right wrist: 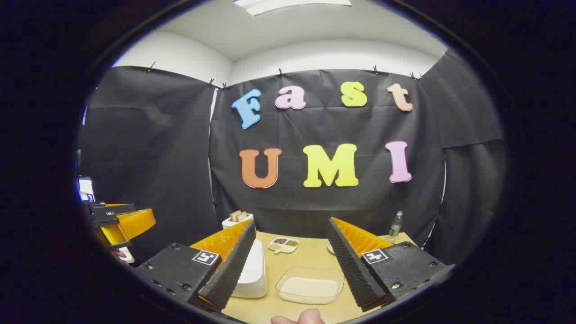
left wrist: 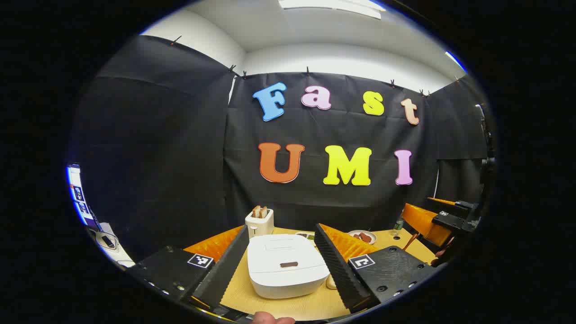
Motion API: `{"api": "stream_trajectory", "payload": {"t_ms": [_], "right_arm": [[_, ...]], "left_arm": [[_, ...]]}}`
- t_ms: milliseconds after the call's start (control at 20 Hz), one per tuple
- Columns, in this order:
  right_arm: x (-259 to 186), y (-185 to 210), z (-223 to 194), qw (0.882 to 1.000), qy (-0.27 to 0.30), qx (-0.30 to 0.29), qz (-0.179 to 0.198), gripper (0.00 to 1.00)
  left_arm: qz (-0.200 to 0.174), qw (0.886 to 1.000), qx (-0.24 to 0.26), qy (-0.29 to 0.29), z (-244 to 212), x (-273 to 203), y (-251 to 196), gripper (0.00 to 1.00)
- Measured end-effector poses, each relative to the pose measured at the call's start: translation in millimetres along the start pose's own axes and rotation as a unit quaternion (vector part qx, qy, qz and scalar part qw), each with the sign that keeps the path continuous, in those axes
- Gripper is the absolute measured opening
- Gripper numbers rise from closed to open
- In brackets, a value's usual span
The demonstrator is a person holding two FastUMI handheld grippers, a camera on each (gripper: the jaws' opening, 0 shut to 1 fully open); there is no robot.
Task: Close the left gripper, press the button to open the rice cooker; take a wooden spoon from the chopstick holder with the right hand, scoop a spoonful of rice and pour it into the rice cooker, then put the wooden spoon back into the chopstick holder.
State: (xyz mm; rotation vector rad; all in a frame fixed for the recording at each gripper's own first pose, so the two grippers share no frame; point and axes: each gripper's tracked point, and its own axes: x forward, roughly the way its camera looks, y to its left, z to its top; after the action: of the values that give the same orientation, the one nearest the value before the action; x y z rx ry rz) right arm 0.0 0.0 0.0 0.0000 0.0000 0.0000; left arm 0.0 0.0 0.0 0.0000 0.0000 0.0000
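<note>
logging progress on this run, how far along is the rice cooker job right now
Nothing looks done: the white rice cooker sits on the tan wooden table with its lid down. In hand: the left gripper hangs open in front of the cooker, not yet closed for the button press. The right gripper is open and empty above the clear container of white rice. Left: pressing the button, fetching the spoon, scooping, pouring, returning it.

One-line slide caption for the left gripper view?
Left gripper open above the closed white rice cooker on the wooden table.
</note>
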Motion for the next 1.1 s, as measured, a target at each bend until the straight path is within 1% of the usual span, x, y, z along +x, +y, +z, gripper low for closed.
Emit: {"api": "stream_trajectory", "payload": {"t_ms": [50,100,250,500,900,1100], "right_arm": [[2,0,0,1.0,0.002,0.002,-0.002,0.96],[3,1,-1,1.0,0.003,0.006,-0.004,1.0],[7,8,3,1.0,0.004,0.016,-0.002,0.97],[11,16,-3,1.0,0.014,0.014,0.006,0.97],[14,16,-4,1.0,0.019,0.013,0.006,0.97],[15,17,-8,0.999,0.033,0.03,0.007,0.97]], "left_arm": [[0.003,1.0,0.0,0.0,0,-1,3,0.94],[0.008,1.0,0.0,-0.001,1,-1,7,0.94],[0.015,1.0,-0.001,0.001,-2,-1,13,0.94],[0.021,1.0,0.001,0.007,-6,-1,20,0.94],[0.03,0.999,-0.002,0.013,-10,3,24,0.94],[0.037,0.999,-0.008,0.016,-15,5,28,0.94]]}}
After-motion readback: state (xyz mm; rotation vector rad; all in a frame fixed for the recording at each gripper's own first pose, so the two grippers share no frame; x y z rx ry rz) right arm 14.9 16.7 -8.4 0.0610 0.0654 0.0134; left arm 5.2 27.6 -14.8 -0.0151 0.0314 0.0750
